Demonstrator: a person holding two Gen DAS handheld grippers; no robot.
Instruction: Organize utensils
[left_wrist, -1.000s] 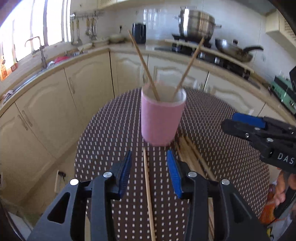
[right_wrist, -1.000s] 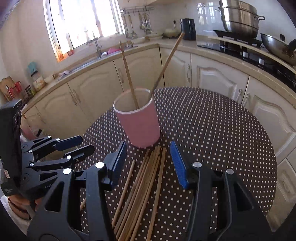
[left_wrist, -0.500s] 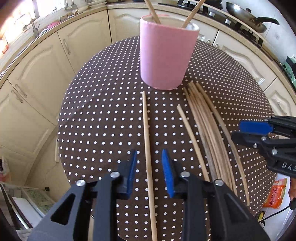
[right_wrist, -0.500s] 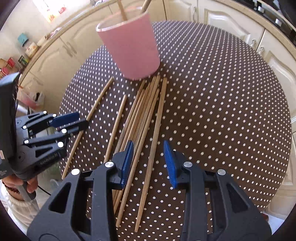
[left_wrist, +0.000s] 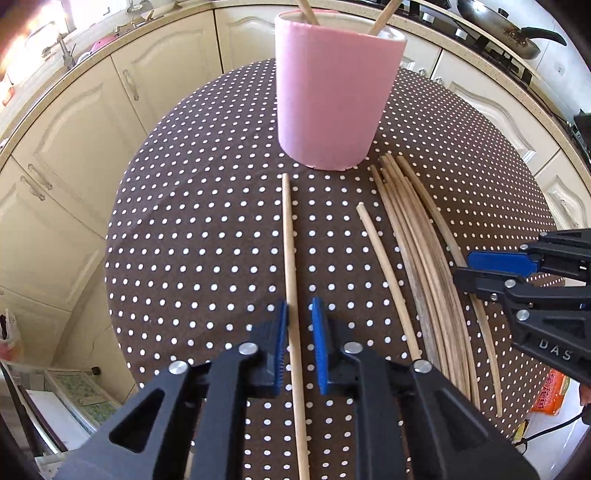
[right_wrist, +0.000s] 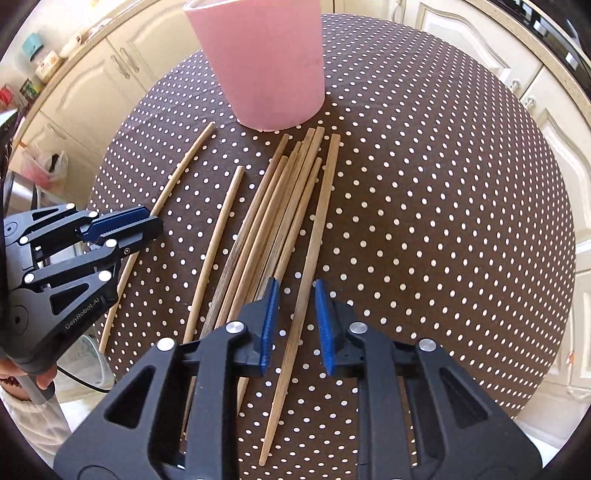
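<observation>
A pink cup with two chopsticks in it stands on the dotted round table. Several wooden chopsticks lie in front of it. My left gripper is open, its jaws straddling a lone pale chopstick at table level. My right gripper is open, its jaws either side of the rightmost chopstick of a bundle. The pink cup shows in the right wrist view too. The right gripper also shows in the left wrist view, and the left one in the right wrist view.
Cream kitchen cabinets curve around the table. A wok sits on the stove at the back right. Another single chopstick lies between the lone one and the bundle. An orange packet lies below the table's right edge.
Both grippers have come down toward the table and narrowed. The left one now straddles the lone chopstick, the right one the rightmost chopstick of the bundle.
</observation>
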